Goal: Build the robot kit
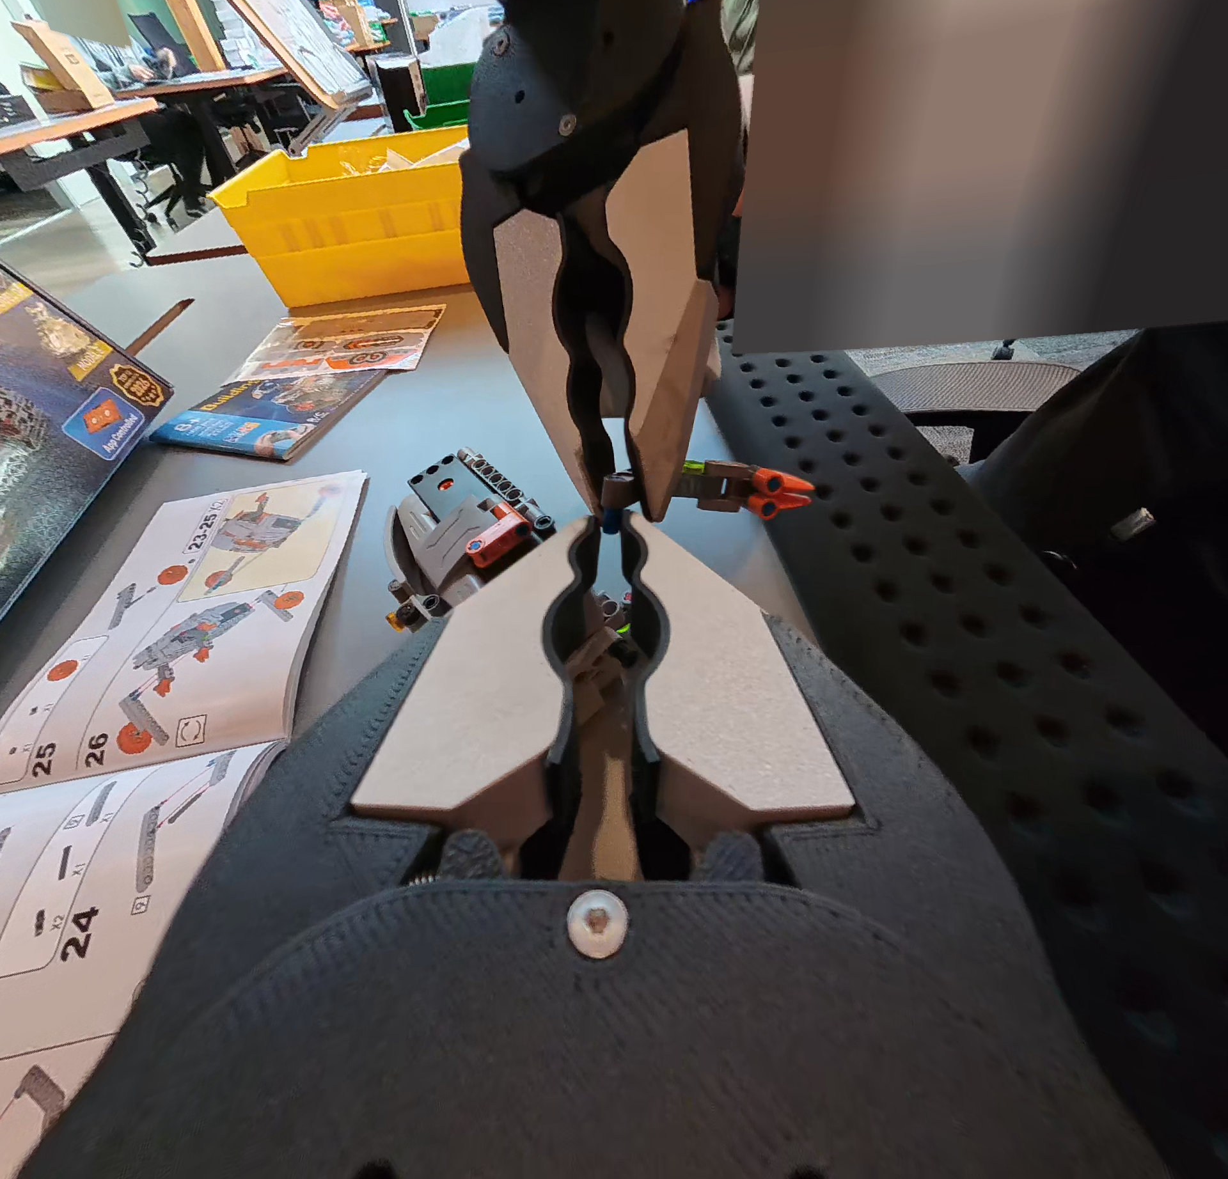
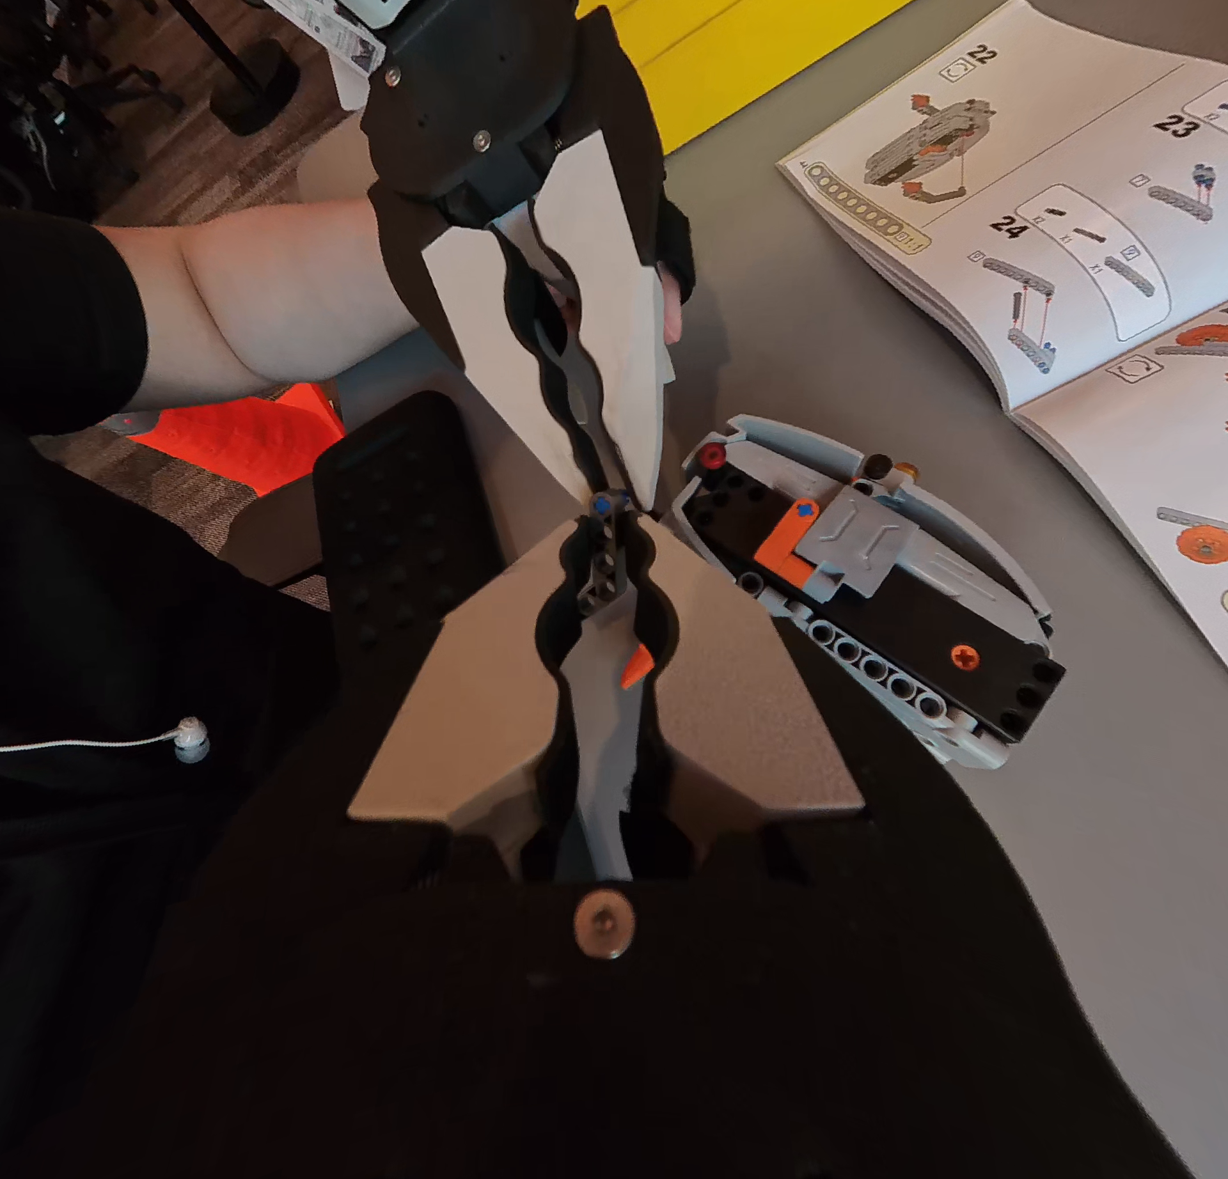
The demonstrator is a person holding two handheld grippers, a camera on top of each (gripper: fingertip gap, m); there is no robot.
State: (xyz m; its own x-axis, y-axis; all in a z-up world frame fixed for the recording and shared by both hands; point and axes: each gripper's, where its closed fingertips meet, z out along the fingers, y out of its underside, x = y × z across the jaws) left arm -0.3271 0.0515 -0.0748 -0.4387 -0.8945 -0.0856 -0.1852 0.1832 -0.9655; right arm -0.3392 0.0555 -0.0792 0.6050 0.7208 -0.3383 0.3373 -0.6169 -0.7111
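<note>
My left gripper is shut on a small blue pin at its fingertips. My right gripper comes down from above to meet it tip to tip. It is shut on a dark grey holed beam arm that ends in orange claws. In the right wrist view my right gripper holds the beam upright, with the blue pin at its top end, and the left gripper touches there. Both are held just above the grey table. A grey, black and orange brick model body lies beside them.
An open instruction booklet lies left of the model. A yellow bin, a sticker sheet, a second booklet and a printed box stand behind. A black perforated panel runs along the right. A person's forearm reaches in. The tips of both grippers are at nearly the same place.
</note>
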